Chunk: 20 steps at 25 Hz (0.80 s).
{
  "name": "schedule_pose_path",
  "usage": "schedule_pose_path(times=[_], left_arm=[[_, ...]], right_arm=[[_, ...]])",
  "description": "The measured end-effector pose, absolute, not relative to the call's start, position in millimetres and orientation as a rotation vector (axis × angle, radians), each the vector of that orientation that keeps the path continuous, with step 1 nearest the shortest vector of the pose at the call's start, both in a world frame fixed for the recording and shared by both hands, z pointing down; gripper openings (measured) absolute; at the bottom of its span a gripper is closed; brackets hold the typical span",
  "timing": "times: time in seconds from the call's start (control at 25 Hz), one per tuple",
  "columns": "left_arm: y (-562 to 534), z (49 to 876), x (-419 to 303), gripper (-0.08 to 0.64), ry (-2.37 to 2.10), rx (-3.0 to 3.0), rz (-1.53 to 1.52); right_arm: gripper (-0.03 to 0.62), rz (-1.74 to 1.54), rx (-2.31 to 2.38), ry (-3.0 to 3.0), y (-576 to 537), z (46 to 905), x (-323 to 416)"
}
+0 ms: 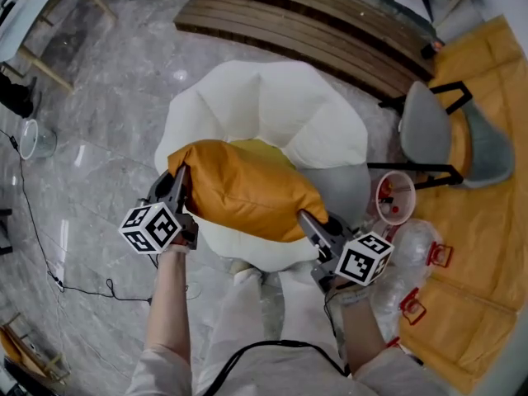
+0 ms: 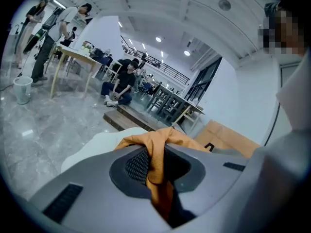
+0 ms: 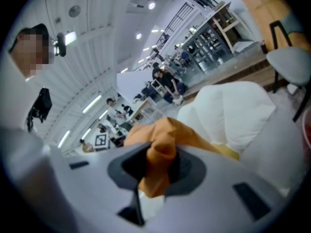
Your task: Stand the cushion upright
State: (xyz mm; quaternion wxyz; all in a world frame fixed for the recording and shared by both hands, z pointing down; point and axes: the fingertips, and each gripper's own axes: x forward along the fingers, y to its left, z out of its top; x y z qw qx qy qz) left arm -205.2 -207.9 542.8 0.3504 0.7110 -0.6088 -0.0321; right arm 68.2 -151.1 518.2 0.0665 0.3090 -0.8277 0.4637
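Observation:
An orange cushion (image 1: pixel 243 188) lies tilted on a white petal-shaped seat (image 1: pixel 272 106), over a yellow patch (image 1: pixel 257 148). My left gripper (image 1: pixel 180 185) is at the cushion's left end, shut on a fold of its cover. In the left gripper view the orange cloth (image 2: pixel 160 144) is pinched between the pads of that gripper (image 2: pixel 158 171). My right gripper (image 1: pixel 310 226) is at the cushion's lower right corner. In the right gripper view a bunched orange fold (image 3: pixel 165 140) is squeezed in its jaws (image 3: pixel 160 168), with the white seat (image 3: pixel 233 110) behind.
A slatted wooden bench (image 1: pixel 313 23) runs behind the seat. A grey chair (image 1: pixel 429 130), a red-rimmed cup (image 1: pixel 394 196) and clear plastic boxes (image 1: pixel 408 250) stand at the right on an orange mat (image 1: pixel 487 262). A clear bin (image 1: pixel 35 139) and a cable (image 1: pixel 49 262) are at the left.

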Motion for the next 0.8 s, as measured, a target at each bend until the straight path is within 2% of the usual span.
schedule_pose_path(times=[0.48,0.8], left_arm=[[-332,531,-135,0.069,-1.62,1.843,0.107],[-400,551,-85,0.069,-1.536,1.819,0.266]], right_arm=[[0.08,1.711,0.89,-2.445,-228,527,130],[0.071,1.907,0.896,-2.413,-272,531,169]])
